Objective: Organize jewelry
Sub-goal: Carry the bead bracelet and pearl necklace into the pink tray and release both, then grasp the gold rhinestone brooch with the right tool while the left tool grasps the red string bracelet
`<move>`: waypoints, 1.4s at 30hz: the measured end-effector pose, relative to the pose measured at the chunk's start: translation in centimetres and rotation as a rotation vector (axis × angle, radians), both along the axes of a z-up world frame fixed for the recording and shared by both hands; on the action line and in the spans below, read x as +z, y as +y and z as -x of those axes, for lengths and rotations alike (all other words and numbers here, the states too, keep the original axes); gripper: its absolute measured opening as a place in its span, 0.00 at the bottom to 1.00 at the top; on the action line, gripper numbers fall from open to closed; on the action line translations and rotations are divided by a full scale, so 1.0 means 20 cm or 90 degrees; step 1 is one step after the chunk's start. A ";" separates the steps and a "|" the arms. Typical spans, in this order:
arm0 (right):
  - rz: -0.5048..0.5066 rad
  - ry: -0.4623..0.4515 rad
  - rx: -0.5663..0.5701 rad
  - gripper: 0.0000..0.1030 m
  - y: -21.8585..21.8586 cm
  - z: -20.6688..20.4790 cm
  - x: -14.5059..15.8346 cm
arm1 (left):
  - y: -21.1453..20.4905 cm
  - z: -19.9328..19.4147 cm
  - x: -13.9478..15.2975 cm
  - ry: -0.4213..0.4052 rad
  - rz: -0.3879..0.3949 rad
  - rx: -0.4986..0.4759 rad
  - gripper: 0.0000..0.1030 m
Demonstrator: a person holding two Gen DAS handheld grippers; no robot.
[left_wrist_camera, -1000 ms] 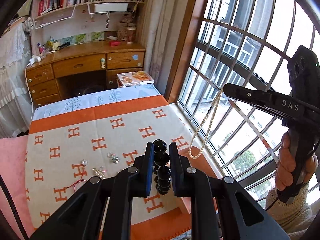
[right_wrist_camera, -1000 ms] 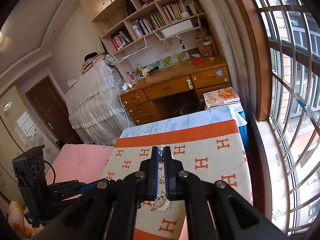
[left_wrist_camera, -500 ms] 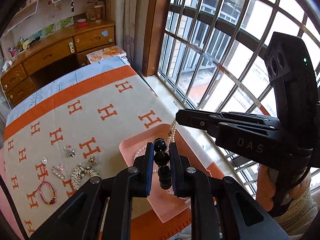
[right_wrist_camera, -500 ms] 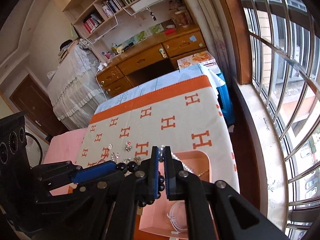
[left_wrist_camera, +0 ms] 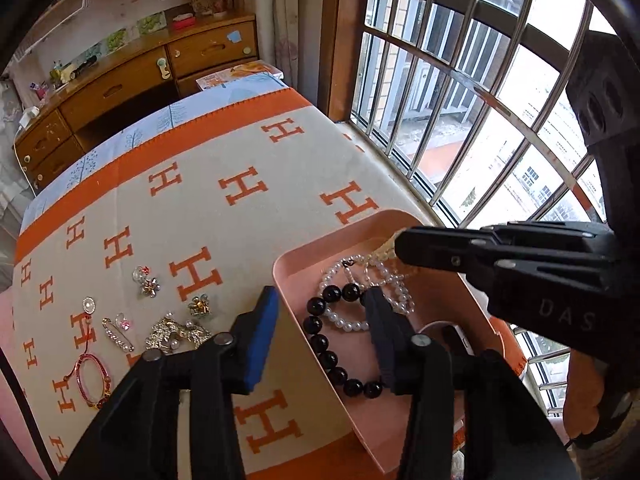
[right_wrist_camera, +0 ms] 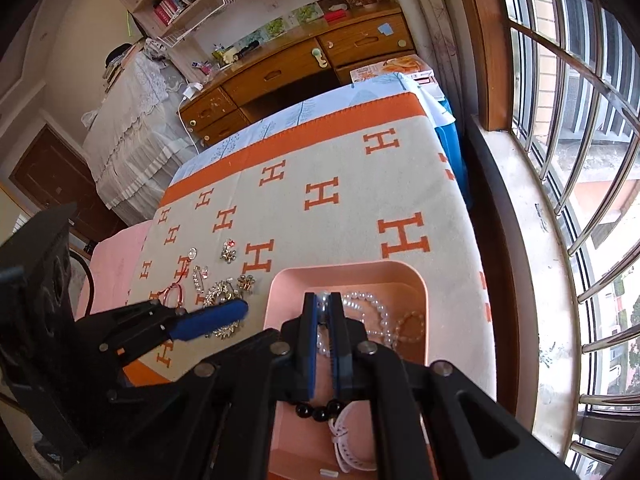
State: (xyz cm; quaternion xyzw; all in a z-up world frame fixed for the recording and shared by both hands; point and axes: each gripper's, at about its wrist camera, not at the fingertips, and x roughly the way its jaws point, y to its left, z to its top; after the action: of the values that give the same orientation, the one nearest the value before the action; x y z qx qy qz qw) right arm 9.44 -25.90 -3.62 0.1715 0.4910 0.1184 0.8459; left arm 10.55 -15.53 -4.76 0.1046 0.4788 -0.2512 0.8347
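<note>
A pink tray point(left_wrist_camera: 304, 254) sits on the H-patterned blanket near the window. A black bead bracelet point(left_wrist_camera: 320, 346) lies in it, between the fingers of my left gripper point(left_wrist_camera: 320, 294), whose jaws are opening and no longer press it. My right gripper point(right_wrist_camera: 323, 300) is shut on a pearl necklace point(right_wrist_camera: 374, 306), most of which is coiled on the floor of the tray point(right_wrist_camera: 344, 270). In the left wrist view the right gripper point(left_wrist_camera: 400, 244) comes in from the right, low over the pearl necklace point(left_wrist_camera: 352, 322). The black beads point(right_wrist_camera: 316, 412) show under my right fingers.
Loose jewelry lies on the blanket left of the tray: a red bracelet point(left_wrist_camera: 94, 376), sparkly brooches point(left_wrist_camera: 176, 332) and small earrings point(left_wrist_camera: 146, 282). A white bracelet point(right_wrist_camera: 348, 440) is in the tray's near end. Window bars point(left_wrist_camera: 460, 80) and the sill run along the right.
Both grippers came down from the air to the tray. The left jaws opened and let the black bead bracelet go into the tray. The hanging pearl necklace now rests coiled there.
</note>
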 end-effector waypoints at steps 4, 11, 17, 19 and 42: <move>0.000 0.007 0.000 0.05 0.01 0.00 -0.01 | 0.08 -0.01 0.06 -0.018 0.016 0.022 0.54; -0.001 0.005 0.005 0.05 0.03 0.01 0.01 | 0.32 0.03 0.14 -0.057 0.021 0.090 0.68; 0.006 -0.002 0.034 0.05 0.15 0.02 0.04 | 0.58 0.09 0.21 -0.084 0.021 0.157 0.69; 0.008 -0.007 0.047 0.05 0.20 0.02 0.06 | 0.68 0.10 0.24 -0.092 0.021 0.184 0.70; 0.009 0.005 0.171 0.20 0.77 -0.08 0.13 | 1.40 0.19 0.33 -0.146 0.002 0.353 0.92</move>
State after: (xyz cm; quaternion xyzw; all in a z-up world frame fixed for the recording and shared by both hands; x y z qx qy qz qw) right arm 11.00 -10.43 -1.08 0.0987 0.5135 0.2262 0.8218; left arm 6.77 12.52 1.76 -0.0036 0.3915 -0.0007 0.9202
